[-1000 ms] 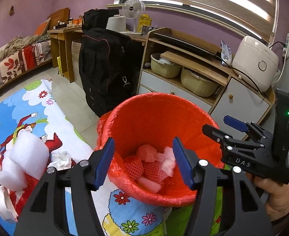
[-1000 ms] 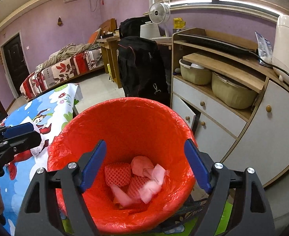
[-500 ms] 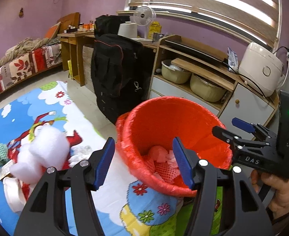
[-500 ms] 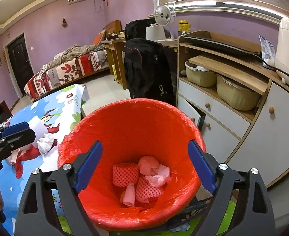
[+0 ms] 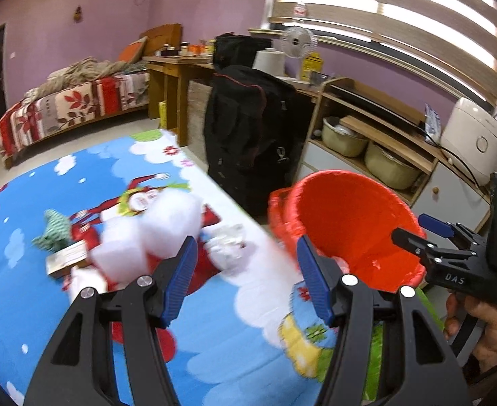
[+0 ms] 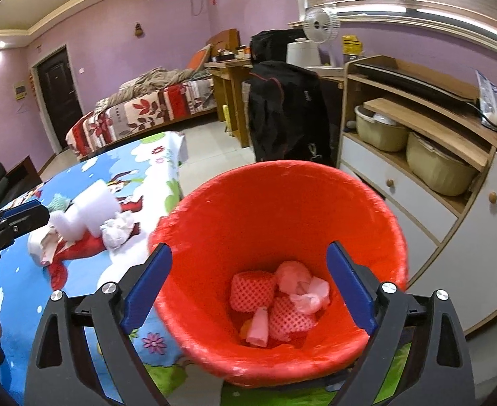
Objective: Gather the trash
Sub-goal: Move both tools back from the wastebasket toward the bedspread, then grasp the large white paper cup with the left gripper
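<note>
A bin with a red liner point(image 6: 282, 203) stands at the table's right edge and holds pink foam nets and crumpled paper point(image 6: 282, 301); it also shows in the left wrist view point(image 5: 346, 216). My right gripper point(image 6: 248, 287) is open and empty over the bin. My left gripper point(image 5: 245, 270) is open and empty above the table, left of the bin. On the cartoon tablecloth point(image 5: 62, 304) lie white foam pieces point(image 5: 153, 237), a crumpled white wrapper point(image 5: 226, 245), a green net point(image 5: 53, 231) and a small card point(image 5: 67, 257). The foam point(image 6: 92, 213) and wrapper point(image 6: 116, 233) also show in the right wrist view.
A black bag point(image 5: 248, 128) hangs on a chair behind the table. A wooden cabinet point(image 5: 377, 145) with pots and a white rice cooker point(image 5: 473, 142) stands at the right. A bed point(image 5: 62, 108) lies along the far wall.
My left gripper has swung left, away from the bin and over the trash on the tablecloth. My right gripper has stayed open over the bin, drawing back slightly.
</note>
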`<state>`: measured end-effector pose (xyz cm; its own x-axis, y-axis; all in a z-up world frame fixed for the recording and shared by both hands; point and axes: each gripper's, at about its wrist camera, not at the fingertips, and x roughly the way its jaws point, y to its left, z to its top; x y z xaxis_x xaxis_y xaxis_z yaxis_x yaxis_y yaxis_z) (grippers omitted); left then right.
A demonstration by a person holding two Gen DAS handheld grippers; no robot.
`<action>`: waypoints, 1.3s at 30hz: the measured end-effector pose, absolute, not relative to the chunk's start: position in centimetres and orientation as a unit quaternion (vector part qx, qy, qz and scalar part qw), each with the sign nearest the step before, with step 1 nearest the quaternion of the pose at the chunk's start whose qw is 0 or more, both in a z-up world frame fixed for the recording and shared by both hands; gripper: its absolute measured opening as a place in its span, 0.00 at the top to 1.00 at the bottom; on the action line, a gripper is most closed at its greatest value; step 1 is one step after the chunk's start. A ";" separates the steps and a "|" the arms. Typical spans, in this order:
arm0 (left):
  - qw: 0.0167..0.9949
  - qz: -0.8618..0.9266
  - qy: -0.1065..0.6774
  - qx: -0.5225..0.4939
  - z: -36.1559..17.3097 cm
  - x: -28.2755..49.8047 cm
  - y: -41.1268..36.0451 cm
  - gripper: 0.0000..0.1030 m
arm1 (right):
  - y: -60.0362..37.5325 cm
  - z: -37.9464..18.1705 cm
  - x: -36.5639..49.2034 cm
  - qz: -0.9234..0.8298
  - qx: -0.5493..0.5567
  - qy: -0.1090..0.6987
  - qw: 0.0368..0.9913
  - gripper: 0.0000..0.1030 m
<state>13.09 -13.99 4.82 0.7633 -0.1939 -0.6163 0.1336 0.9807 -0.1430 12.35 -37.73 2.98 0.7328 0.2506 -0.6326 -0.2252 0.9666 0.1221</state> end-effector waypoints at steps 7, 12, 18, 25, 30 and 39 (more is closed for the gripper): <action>0.938 -0.049 0.336 -0.063 4.1 10.9 -10.1 0.43 | -35.2 2.6 12.0 0.159 0.008 0.351 0.923 0.15; 0.937 -0.018 0.339 -0.080 3.5 9.6 -7.4 0.43 | -33.8 2.6 11.8 0.176 0.003 0.354 0.919 0.15; 0.934 0.014 0.344 -0.094 2.7 8.8 -4.9 0.43 | -31.7 2.5 11.7 0.199 -0.007 0.358 0.912 0.15; 0.929 0.032 0.352 -0.106 1.7 8.6 -3.1 0.43 | -29.3 2.6 11.8 0.224 -0.020 0.359 0.906 0.15; 0.926 0.037 0.361 -0.108 1.0 8.8 -2.8 0.40 | -27.4 2.5 12.4 0.236 -0.028 0.360 0.902 0.15; 0.920 0.049 0.376 -0.097 -0.5 10.0 -2.5 0.40 | -24.5 2.3 13.6 0.253 -0.040 0.365 0.895 0.15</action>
